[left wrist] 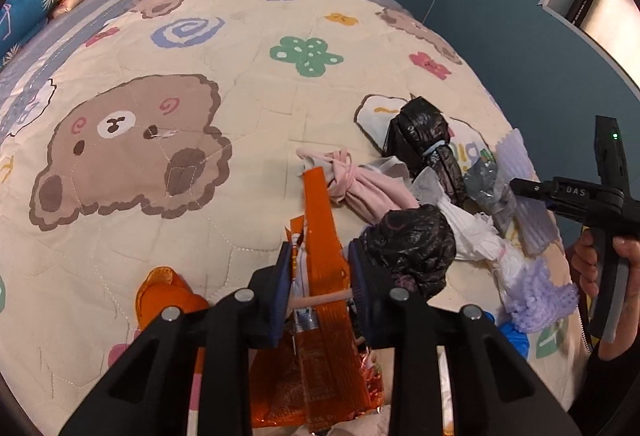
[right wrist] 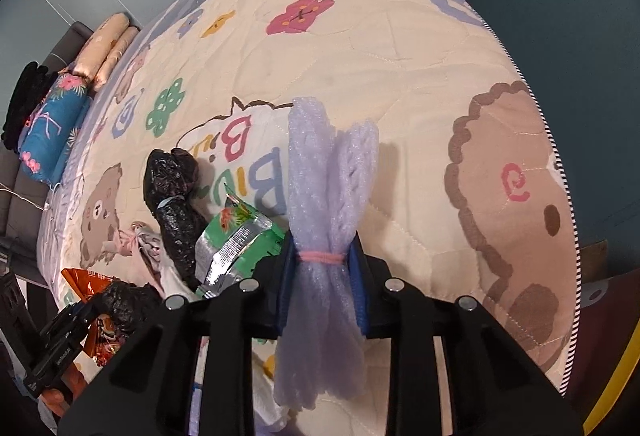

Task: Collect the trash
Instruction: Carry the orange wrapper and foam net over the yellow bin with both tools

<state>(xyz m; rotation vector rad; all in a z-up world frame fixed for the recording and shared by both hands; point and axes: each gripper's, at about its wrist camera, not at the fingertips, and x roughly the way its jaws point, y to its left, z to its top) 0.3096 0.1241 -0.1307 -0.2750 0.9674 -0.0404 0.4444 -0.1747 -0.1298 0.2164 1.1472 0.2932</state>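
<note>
Orange snack wrapper [left wrist: 320,236] clamped at its banded waist by the left gripper [left wrist: 320,276]; lilac foam bundle [right wrist: 328,196] likewise pinched by the right gripper [right wrist: 322,260], both grasped where thinnest for lifting off the bed [right wrist: 400,76].

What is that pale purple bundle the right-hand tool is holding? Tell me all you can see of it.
The purple foam bundle looks like soft, bubbly packing foam, folded into long strips and cinched at the waist by a pink band. It stands roughly upright, both ends flaring out. The right gripper pinches it at the band with its blue pads, over the cartoon bear quilt.
</note>
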